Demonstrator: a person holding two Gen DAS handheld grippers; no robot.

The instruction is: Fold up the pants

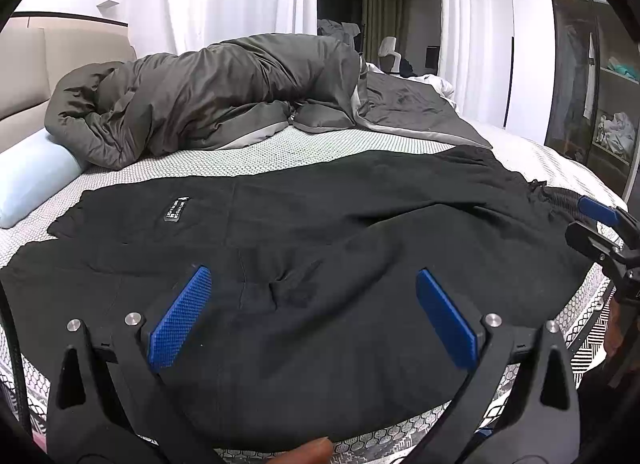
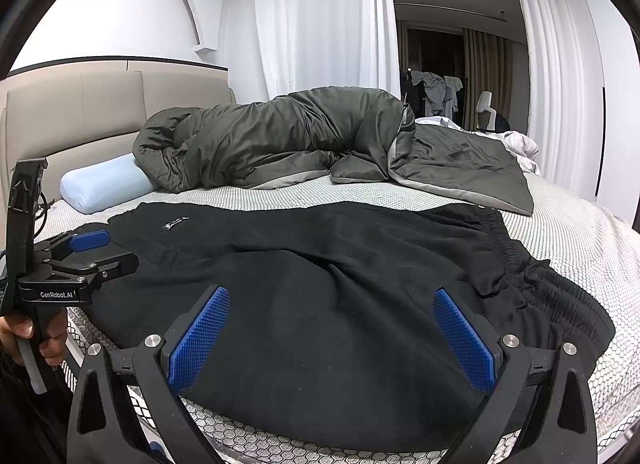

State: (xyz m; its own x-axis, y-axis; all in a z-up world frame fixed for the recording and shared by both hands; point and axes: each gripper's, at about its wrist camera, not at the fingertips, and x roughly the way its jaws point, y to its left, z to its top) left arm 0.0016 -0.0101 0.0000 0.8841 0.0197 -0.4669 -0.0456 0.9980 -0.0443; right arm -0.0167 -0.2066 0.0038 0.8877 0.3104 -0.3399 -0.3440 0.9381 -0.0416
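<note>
With black pants (image 1: pixel 320 232) spread flat across the mattress (image 1: pixel 280 147) for folding, left gripper (image 1: pixel 314 316) and right gripper (image 2: pixel 332 338) hover wide open, holding nothing.

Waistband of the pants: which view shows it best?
Right wrist view. The gathered waistband lies in full view on the bed, right of the open right gripper. The left wrist view catches only a squeezed strip at the frame edge.

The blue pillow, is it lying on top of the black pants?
No, the blue pillow lies apart from the pants, tucked against the grey duvet.
</note>
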